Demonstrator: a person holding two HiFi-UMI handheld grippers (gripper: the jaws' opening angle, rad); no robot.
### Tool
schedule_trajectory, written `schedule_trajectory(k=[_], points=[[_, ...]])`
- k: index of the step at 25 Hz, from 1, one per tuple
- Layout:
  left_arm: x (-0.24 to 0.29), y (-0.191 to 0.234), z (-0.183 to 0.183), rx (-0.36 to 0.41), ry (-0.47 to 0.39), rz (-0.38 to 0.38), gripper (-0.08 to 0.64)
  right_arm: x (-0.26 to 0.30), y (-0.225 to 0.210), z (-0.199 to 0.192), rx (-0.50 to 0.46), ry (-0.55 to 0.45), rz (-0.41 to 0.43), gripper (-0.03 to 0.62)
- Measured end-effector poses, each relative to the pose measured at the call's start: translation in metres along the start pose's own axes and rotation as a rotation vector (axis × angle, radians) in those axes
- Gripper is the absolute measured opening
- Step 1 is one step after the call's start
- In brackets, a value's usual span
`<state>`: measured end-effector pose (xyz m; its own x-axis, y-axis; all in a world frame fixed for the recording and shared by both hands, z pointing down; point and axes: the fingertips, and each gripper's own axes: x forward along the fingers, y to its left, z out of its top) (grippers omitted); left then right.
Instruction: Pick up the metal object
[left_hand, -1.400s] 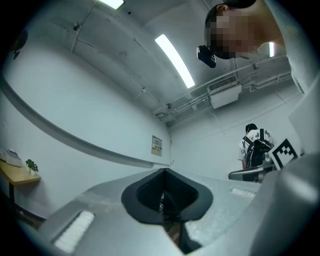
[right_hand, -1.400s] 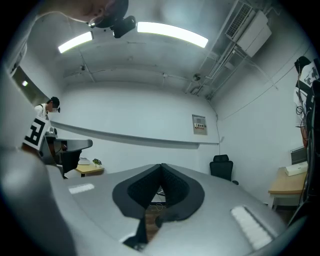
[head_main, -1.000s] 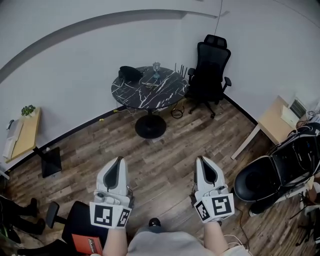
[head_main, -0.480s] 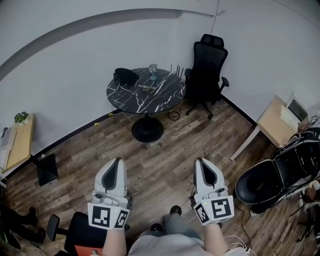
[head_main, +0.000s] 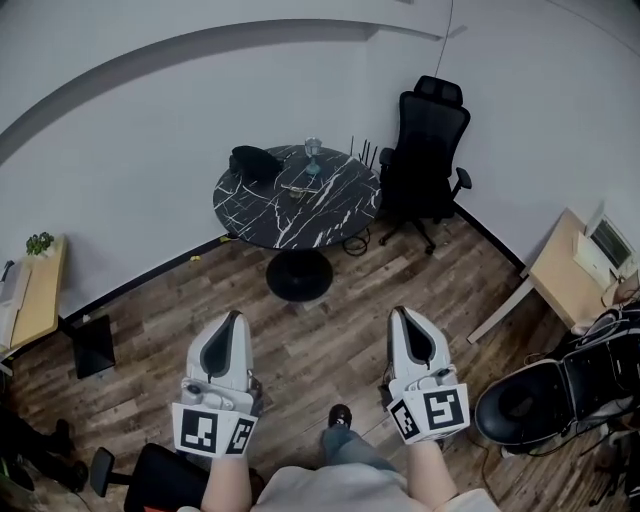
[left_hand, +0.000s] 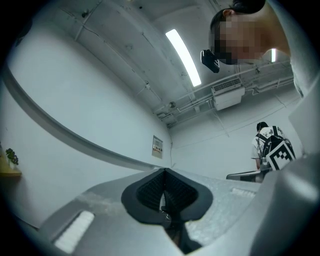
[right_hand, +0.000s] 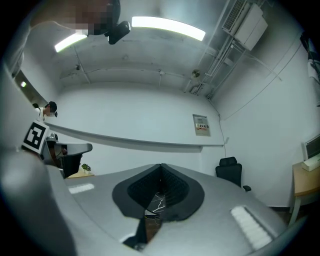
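1. Table (head_main: 262, 214) sits lower and a bit nearer in the head view than a second ago. The office chair (head_main: 428, 150) and the light desk (head_main: 562, 268) have slid right. A shoe (head_main: 339, 414) now shows on the wood floor (head_main: 300, 330) between the grippers.
2. Both grippers hold the same spots in the head view as before, side by side and pointing toward the table.
3. Left gripper (head_main: 233, 318): clenched, pads together, nothing between them. Its own view shows only wall and ceiling past the tips (left_hand: 164, 172).
4. Right gripper (head_main: 405, 314): also clenched and empty. In its own view (right_hand: 161, 167) the marbled tabletop shows through the slot under the pads, with the chair off to the right.
5. Metal object (head_main: 313, 150): reads as the small shiny upright piece near the table's far edge, but it is too small to confirm. It is well apart from both grippers.
6. Also on the table: a dark bag (head_main: 253, 162) at the far left, and a flat item (head_main: 297, 188) near the middle that I can't identify.
7. A potted plant (head_main: 40, 243) sits on a low shelf at the far left.
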<state>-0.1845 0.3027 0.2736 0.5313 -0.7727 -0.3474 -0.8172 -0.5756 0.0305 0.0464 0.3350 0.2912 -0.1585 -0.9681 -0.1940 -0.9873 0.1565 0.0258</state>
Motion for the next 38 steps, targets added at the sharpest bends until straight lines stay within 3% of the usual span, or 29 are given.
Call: schedule_trajectory(k=[10, 20, 29, 38], points=[[0.11, 0.013, -0.022, 0.014, -0.024, 0.032, 0.005, 0.106, -0.062, -0.002, -0.004, -0.024, 0.072, 0.0], [0.183, -0.001, -0.048, 0.048, -0.025, 0.031, 0.005, 0.159, -0.122, -0.024, 0.031, -0.02, 0.097, 0.0], [0.21, 0.02, -0.068, 0.042, -0.008, 0.069, 0.005, 0.199, -0.129, -0.045, 0.039, 0.01, 0.132, 0.0], [0.264, 0.062, -0.086, 0.06, -0.013, 0.067, 0.005, 0.261, -0.148, -0.056, 0.029, 0.007, 0.095, 0.0]])
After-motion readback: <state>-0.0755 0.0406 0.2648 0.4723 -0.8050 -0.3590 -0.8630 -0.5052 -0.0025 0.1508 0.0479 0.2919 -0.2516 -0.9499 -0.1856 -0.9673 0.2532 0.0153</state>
